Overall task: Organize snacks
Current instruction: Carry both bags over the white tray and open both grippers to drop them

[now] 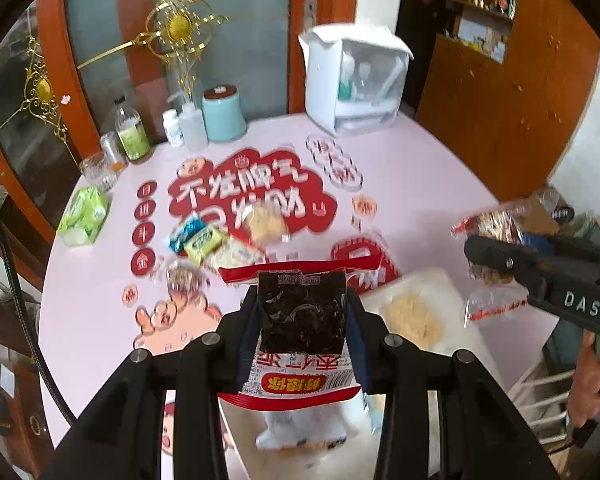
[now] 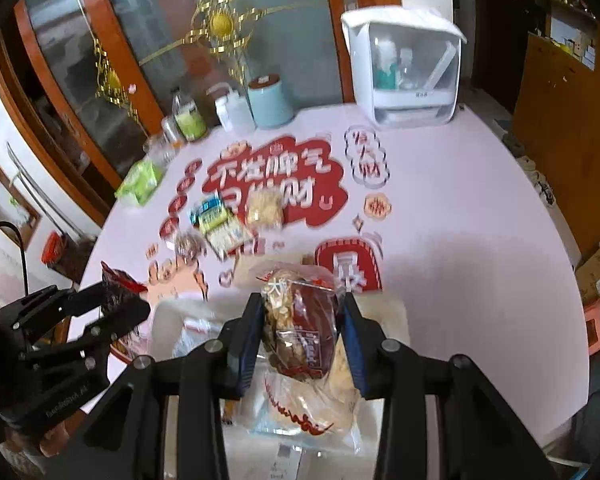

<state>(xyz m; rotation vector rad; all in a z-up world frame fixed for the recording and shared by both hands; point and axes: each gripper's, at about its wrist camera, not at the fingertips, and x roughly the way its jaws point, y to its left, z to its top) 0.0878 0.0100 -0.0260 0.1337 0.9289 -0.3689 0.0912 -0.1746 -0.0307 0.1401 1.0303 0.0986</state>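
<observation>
On the left wrist view I see my left gripper (image 1: 302, 320) with its jaws closed on a red and white snack packet (image 1: 300, 320), which has a dark square window in the middle; the packet stands upright between the two fingers, above the pink table (image 1: 420, 184). On the right wrist view my right gripper (image 2: 300, 332) has its jaws clamped on a clear snack bag (image 2: 300, 328) with red print and brown pieces inside. The same bag appears at the right edge of the left view, held in the air. Below both grippers there is a white tray (image 2: 168, 316) at the near edge of the table, and something pale and crumbly lies inside it (image 1: 414, 320). More snacks are still on the table near the big red sticker (image 1: 252, 192): a blue packet (image 1: 186, 232), a yellow-green packet (image 1: 204, 242) touching it, and a round beige snack (image 1: 266, 222) just beside them. A green tissue pack (image 1: 82, 216) lies near the left edge. At the far side stand a light blue canister (image 1: 222, 114), some bottles (image 1: 132, 132) and a white box with a clear front (image 1: 354, 80).
</observation>
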